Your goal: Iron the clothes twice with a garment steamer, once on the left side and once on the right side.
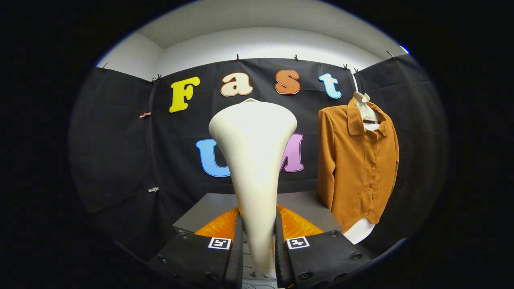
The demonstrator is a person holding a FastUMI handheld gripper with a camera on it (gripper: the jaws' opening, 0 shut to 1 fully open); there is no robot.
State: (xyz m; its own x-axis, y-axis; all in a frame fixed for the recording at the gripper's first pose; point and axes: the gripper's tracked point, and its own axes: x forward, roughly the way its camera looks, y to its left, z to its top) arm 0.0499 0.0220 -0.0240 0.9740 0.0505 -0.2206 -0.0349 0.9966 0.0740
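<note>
Gripper view | tool (pixel 259 241) pinching steamer (pixel 255 160) | shirt (pixel 357 160) beyond, right

steamer (pixel 255 160) clamped in the claw (pixel 259 249) blocking straight ahead, shirt (pixel 357 160) hanging beyond right, open room left

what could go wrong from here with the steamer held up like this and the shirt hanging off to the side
1. The gripper clamps only the narrow lower end of the steamer, so its wide head could tip or slip.
2. The orange shirt hangs loosely from a hanger, apart from the steamer; pressing may swing it away.
3. The steamer hides what lies straight ahead, which may make aiming harder.
</note>
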